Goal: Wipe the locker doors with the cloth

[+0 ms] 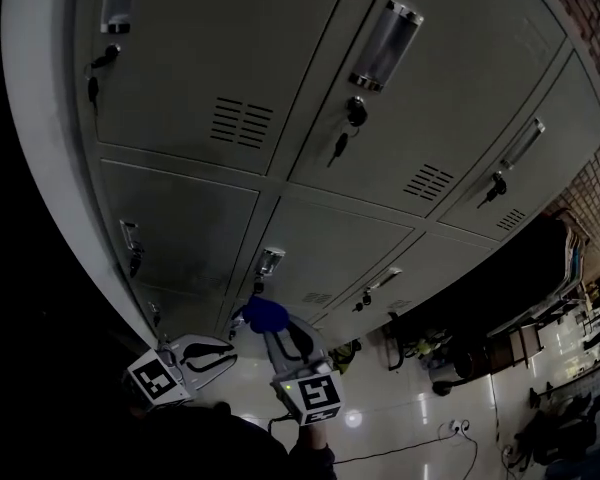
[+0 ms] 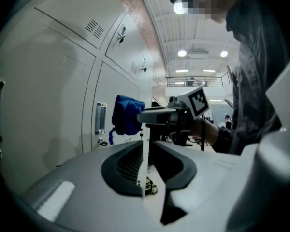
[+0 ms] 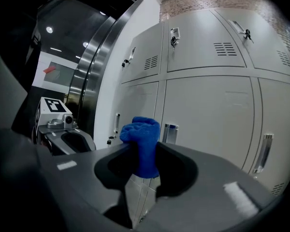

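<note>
Gripping bunched fluffy blue cloth [image 3: 141, 133] in right gripper [image 3: 144, 151] jaws near grey locker doors [image 3: 208, 110]; left gripper [image 2: 145, 151] jaws together.

Left gripper [image 1: 226, 348] and right gripper [image 1: 274, 330]: pale grey moulded shells, black ribbed jaw recesses, each carrying a marker cube [image 1: 317, 396] of black-and-white squares; the person wears a dark jacket [image 2: 256, 81].

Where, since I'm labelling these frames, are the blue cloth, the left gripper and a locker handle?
blue cloth [image 3: 141, 138]: right gripper view, its bunched upper part.
left gripper [image 2: 145, 151]: left gripper view, midway between its fingertips.
locker handle [image 1: 385, 44]: head view, middle of its shiny bar.
</note>
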The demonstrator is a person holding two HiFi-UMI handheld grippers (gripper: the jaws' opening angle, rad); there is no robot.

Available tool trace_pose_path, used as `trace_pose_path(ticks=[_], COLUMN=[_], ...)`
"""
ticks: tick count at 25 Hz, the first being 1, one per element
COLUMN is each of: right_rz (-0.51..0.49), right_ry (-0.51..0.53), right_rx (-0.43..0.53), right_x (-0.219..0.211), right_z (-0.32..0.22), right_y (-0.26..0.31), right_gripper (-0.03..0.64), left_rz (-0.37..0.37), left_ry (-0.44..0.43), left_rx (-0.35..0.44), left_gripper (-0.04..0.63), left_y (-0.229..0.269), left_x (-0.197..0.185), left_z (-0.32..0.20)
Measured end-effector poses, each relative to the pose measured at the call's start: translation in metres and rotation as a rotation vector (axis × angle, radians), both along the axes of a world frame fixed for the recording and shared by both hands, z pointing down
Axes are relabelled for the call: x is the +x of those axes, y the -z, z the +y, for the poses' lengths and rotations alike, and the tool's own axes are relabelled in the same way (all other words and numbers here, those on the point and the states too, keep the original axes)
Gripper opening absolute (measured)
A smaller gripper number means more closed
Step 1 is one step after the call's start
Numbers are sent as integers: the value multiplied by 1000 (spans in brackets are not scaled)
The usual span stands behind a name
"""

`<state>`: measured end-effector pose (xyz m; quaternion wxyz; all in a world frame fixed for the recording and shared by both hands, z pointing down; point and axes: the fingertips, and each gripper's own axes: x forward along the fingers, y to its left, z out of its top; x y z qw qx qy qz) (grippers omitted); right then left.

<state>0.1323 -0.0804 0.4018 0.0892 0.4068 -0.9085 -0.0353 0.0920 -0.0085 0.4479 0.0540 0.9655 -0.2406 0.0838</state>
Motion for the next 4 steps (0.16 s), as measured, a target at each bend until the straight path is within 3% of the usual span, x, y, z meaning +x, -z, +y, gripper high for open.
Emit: trace_pose_path(ticks=[4], right_rz=[-6], right_ry=[-4], right_rx=[11], right_x=[9], right_z=[5], right_y=[5], right_gripper=[109], left_rz=[-9], left_ry=[-20], left_rx=[8], left_gripper=[54], left_y=[4], left_x=[12], left_z=[2])
